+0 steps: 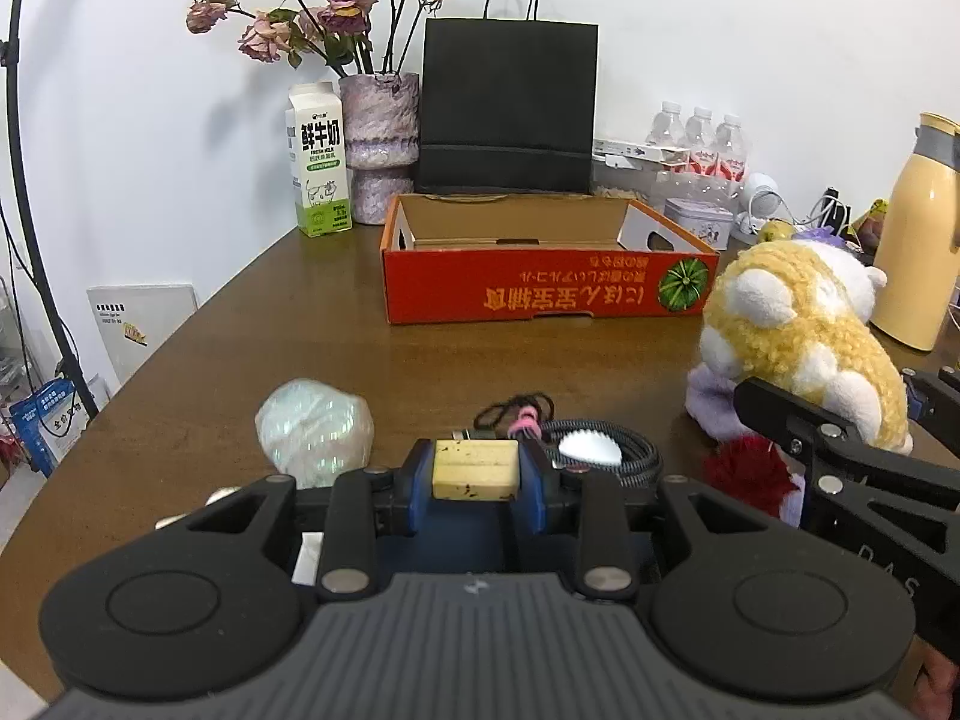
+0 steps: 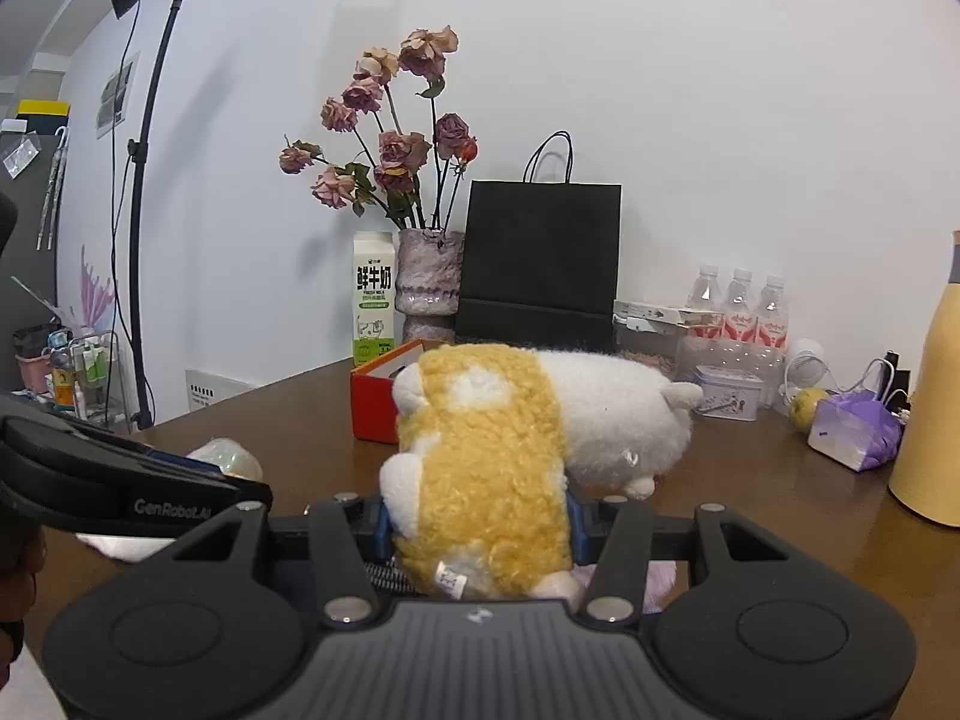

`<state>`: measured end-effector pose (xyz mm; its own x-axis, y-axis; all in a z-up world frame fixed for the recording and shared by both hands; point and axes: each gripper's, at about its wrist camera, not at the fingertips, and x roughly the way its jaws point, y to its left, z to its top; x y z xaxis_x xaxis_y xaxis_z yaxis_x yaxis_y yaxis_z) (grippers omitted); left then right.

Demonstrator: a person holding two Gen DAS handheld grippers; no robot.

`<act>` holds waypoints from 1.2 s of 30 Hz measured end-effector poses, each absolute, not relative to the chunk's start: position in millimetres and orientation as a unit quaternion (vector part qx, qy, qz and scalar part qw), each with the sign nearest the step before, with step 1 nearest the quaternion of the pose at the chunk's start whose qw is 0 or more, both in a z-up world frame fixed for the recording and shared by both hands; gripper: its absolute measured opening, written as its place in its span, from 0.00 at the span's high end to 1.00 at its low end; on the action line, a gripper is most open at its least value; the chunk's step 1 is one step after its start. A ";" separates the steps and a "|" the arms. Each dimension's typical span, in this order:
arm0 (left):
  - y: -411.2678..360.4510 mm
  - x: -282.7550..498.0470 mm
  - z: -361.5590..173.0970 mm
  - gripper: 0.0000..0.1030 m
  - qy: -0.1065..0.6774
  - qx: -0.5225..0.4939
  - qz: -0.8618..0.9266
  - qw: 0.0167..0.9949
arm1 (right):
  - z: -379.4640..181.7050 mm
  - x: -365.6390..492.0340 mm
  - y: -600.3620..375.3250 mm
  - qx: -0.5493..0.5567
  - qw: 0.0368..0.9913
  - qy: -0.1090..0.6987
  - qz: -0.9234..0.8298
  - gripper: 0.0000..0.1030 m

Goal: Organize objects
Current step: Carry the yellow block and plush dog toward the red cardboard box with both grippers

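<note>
I work in lived-in room set up for recording, maybe home studio. Brown wooden table (image 1: pixel 252 324) against white wall. On it: vase with dried roses (image 2: pixel 429 276), milk carton (image 1: pixel 318 162), black paper bag (image 1: pixel 507 114), water bottles (image 2: pixel 741 306). Studio lamp on stand (image 2: pixel 150 138) in left corner.

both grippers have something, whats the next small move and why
Probably carry the block, clamped in the left gripper, forward over the open orange box and release. The box looks empty and lies straight ahead. The right gripper grips the plush, which can follow.
</note>
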<state>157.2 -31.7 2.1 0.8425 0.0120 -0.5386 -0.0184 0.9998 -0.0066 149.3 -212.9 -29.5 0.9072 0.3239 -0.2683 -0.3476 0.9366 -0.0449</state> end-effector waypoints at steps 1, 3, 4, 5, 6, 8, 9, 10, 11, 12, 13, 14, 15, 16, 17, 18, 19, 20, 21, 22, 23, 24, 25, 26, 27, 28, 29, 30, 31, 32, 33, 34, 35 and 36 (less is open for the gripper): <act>-30.9 160.9 4.0 0.70 0.280 -0.005 0.009 0.960 | -28.3 152.5 -211.8 -0.047 0.975 0.129 0.173 0.53; -29.0 168.4 7.9 0.70 0.280 -0.007 0.010 0.960 | -25.6 159.9 -209.1 -0.048 0.975 0.129 0.176 0.53; -28.1 172.7 9.8 0.70 0.280 -0.008 0.011 0.960 | -24.2 163.8 -207.8 -0.049 0.975 0.128 0.177 0.53; -27.1 177.2 11.3 0.70 0.281 -0.009 0.011 0.960 | -22.7 168.3 -206.9 -0.050 0.974 0.129 0.178 0.53; -26.2 182.0 13.0 0.70 0.281 -0.010 0.012 0.960 | -21.8 172.0 -206.1 -0.050 0.974 0.129 0.179 0.53; -25.4 190.9 15.8 0.70 0.282 -0.010 0.014 0.959 | -19.0 180.5 -205.1 -0.051 0.974 0.130 0.180 0.53; -24.5 196.1 17.6 0.70 0.282 -0.010 0.016 0.959 | -18.1 183.9 -204.3 -0.051 0.974 0.130 0.180 0.53; -23.7 201.5 19.4 0.70 0.283 -0.011 0.017 0.959 | -16.8 188.2 -203.8 -0.052 0.973 0.131 0.180 0.53; -23.0 205.5 20.8 0.70 0.283 -0.011 0.018 0.959 | -15.5 192.6 -203.3 -0.053 0.973 0.132 0.181 0.53; -22.5 210.4 22.5 0.70 0.284 -0.012 0.019 0.959 | -14.4 196.8 -203.0 -0.053 0.973 0.134 0.181 0.53; -22.1 215.3 24.2 0.70 0.284 -0.012 0.019 0.959 | -13.3 201.4 -202.1 -0.054 0.973 0.135 0.181 0.53; -21.8 218.8 25.7 0.70 0.284 -0.012 0.020 0.959 | -12.3 205.7 -201.6 -0.054 0.972 0.137 0.182 0.53; -21.8 223.5 27.3 0.70 0.284 -0.012 0.020 0.959 | -11.3 210.5 -201.3 -0.055 0.972 0.138 0.182 0.53; -21.8 228.2 29.0 0.70 0.284 -0.012 0.021 0.958 | -10.1 215.5 -200.7 -0.056 0.972 0.140 0.182 0.53; -21.9 232.7 30.5 0.70 0.285 -0.012 0.021 0.958 | -8.7 220.4 -200.0 -0.057 0.971 0.142 0.182 0.53; -21.9 237.8 32.2 0.70 0.286 -0.012 0.020 0.958 | -7.4 225.1 -199.7 -0.057 0.971 0.143 0.182 0.53; -21.8 242.4 33.7 0.70 0.286 -0.012 0.020 0.958 | -5.8 229.4 -199.0 -0.058 0.971 0.143 0.182 0.53; -21.8 246.8 35.2 0.70 0.286 -0.011 0.020 0.958 | -4.3 233.7 -198.5 -0.058 0.971 0.144 0.182 0.53; -22.2 251.6 37.1 0.70 0.286 -0.009 0.022 0.958 | -2.8 238.4 -197.8 -0.059 0.971 0.145 0.182 0.53; -22.5 256.1 38.8 0.70 0.286 -0.008 0.023 0.958 | -0.9 242.9 -197.3 -0.060 0.971 0.145 0.182 0.53; -22.7 260.8 40.4 0.70 0.286 -0.008 0.023 0.958 | 0.6 247.7 -196.8 -0.061 0.970 0.147 0.182 0.53; -22.9 265.1 41.9 0.70 0.286 -0.007 0.023 0.958 | 2.1 251.8 -196.4 -0.062 0.970 0.147 0.182 0.53; -23.0 269.7 43.4 0.70 0.287 -0.007 0.023 0.958 | 3.7 256.0 -196.0 -0.062 0.970 0.149 0.183 0.53; -23.1 273.8 44.6 0.70 0.288 -0.008 0.022 0.957 | 5.3 260.2 -195.8 -0.062 0.969 0.151 0.183 0.53; -23.4 278.3 46.0 0.70 0.289 -0.008 0.022 0.957 | 6.8 264.9 -195.5 -0.063 0.969 0.154 0.184 0.53; -23.6 282.9 47.5 0.70 0.290 -0.009 0.021 0.957 | 8.4 269.4 -195.4 -0.062 0.968 0.157 0.184 0.53; -23.8 287.1 48.8 0.70 0.291 -0.009 0.021 0.957 | 9.9 273.6 -195.6 -0.062 0.968 0.160 0.184 0.53; -23.7 291.3 50.6 0.70 0.291 -0.009 0.022 0.956 | 11.4 278.3 -195.9 -0.062 0.967 0.163 0.183 0.53; -24.2 295.6 52.9 0.70 0.290 -0.009 0.022 0.957 | 13.0 282.3 -196.2 -0.063 0.967 0.165 0.183 0.53; -24.7 298.8 54.9 0.70 0.289 -0.008 0.023 0.957 | 14.7 286.8 -196.8 -0.062 0.967 0.167 0.183 0.53; -25.1 302.5 57.0 0.70 0.288 -0.007 0.023 0.957 | 16.5 290.8 -196.8 -0.061 0.967 0.169 0.184 0.53; -25.6 306.1 59.1 0.70 0.288 -0.005 0.023 0.957 | 17.8 294.5 -197.0 -0.061 0.966 0.170 0.183 0.53; -26.2 308.9 60.8 0.70 0.287 -0.004 0.024 0.958 | 19.3 298.3 -197.0 -0.062 0.966 0.170 0.182 0.53; -26.5 312.8 63.1 0.70 0.286 -0.003 0.025 0.958 | 20.6 302.4 -197.0 -0.063 0.966 0.172 0.180 0.53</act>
